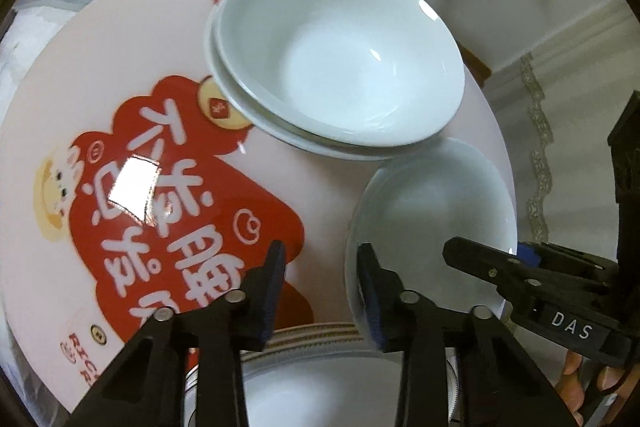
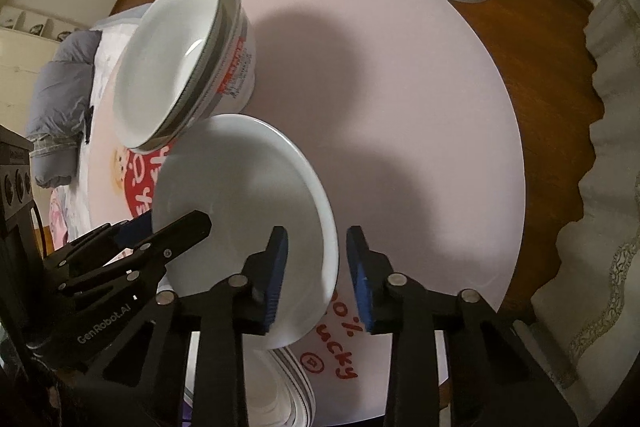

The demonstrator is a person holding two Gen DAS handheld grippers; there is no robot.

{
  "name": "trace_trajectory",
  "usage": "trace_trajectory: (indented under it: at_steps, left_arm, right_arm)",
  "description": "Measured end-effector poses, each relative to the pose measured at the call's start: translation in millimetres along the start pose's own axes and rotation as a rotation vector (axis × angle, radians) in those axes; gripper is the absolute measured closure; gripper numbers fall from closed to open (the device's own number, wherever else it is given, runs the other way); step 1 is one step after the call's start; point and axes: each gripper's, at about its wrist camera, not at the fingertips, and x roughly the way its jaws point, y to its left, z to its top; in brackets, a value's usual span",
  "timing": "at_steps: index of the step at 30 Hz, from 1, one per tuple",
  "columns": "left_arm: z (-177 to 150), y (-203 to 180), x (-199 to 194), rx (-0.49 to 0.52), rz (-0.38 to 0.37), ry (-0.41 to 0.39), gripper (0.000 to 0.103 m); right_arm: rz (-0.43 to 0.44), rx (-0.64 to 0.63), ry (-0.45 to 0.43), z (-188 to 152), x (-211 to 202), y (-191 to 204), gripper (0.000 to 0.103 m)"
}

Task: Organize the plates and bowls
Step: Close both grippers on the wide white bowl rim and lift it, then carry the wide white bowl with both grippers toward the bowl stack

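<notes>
My right tool (image 1: 532, 267) carries a white "DAS" label on its black body. My left tool (image 2: 160, 239) bears "GenRobot.AI" in pale letters. The pink counter (image 2: 400, 107) shows large white Chinese characters on a red patch, which I cannot read reliably, and red handwriting ending "ucky" near its edge.

Plain white plate (image 2: 248, 195); white bowls (image 1: 340, 55); grey-banded bowls (image 2: 180, 63) with red print; pale pink surface (image 2: 400, 87) bearing a red-and-white cartoon design; black tools with blue pads (image 2: 278, 267).
</notes>
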Motion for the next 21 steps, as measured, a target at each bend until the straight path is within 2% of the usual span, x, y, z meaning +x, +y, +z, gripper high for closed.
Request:
trace_trajectory:
  at_steps: [5,10,18,21]
  left_arm:
    - [6.5,1.1,12.4,0.029,-0.03,0.019,0.083]
    - [11.2,-1.8,17.4,0.072,-0.065,0.027,0.096]
    - [13.9,-2.5,18.0,0.096,-0.072,0.031,0.096]
    - [1.8,-5.0,10.9,0.107,-0.074,0.022,0.096]
  right_arm:
    - [-0.013,0.034,0.005,-1.8,2.6,-4.2,0.09]
    - [-0.009,0.054,-0.001,-3.8,0.6,-5.3,0.095]
    - [-0.019,0.075,-0.011,-7.2,-1.2,0.2,0.095]
    - [-0.021,0.078,-0.018,-10.4,-4.5,-1.0,0.096]
